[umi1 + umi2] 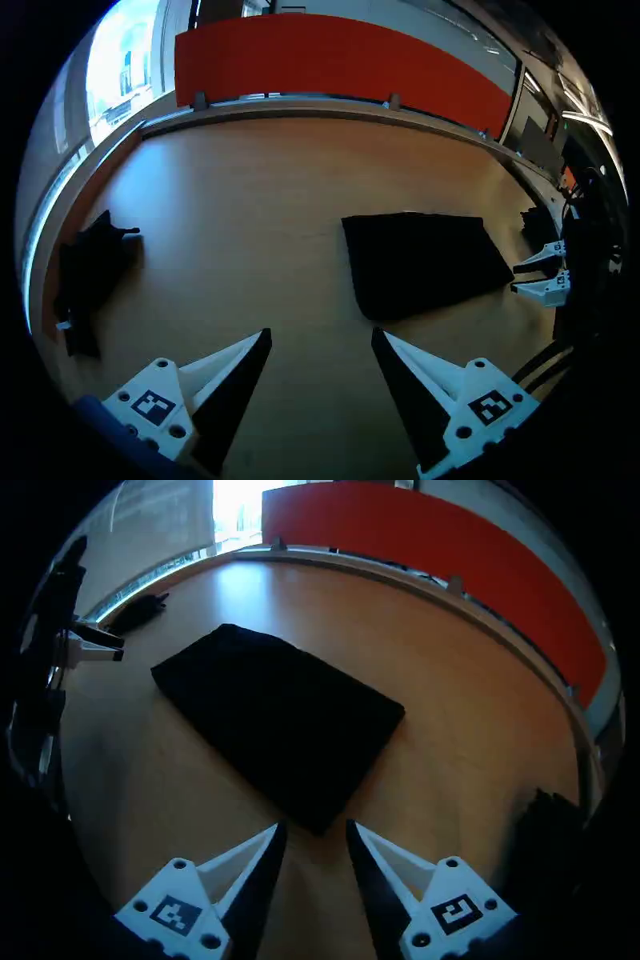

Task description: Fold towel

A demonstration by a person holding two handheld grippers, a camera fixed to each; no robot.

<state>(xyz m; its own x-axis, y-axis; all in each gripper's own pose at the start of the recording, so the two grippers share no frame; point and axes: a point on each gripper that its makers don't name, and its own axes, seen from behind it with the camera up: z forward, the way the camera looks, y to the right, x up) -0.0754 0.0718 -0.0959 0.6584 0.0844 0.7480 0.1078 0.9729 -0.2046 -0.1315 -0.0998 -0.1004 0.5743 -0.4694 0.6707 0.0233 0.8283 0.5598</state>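
Observation:
A black towel (424, 260) lies folded into a flat rectangle on the wooden table (240, 200). My left gripper (320, 340) is open over bare wood, to the left of the towel and short of it. My right gripper (518, 278) reaches in at the towel's right corner. In the right gripper view the towel (280, 720) stretches away from my right gripper (314, 830), which stands open with the towel's near corner just at its fingertips. Nothing is gripped. The left gripper (112, 648) shows far off at the left edge.
A crumpled black cloth (92, 272) lies at the table's left end, seen small (140, 612) in the right gripper view. Another dark bundle (552, 832) sits at the right end. A red divider panel (336, 56) runs along the table's far edge.

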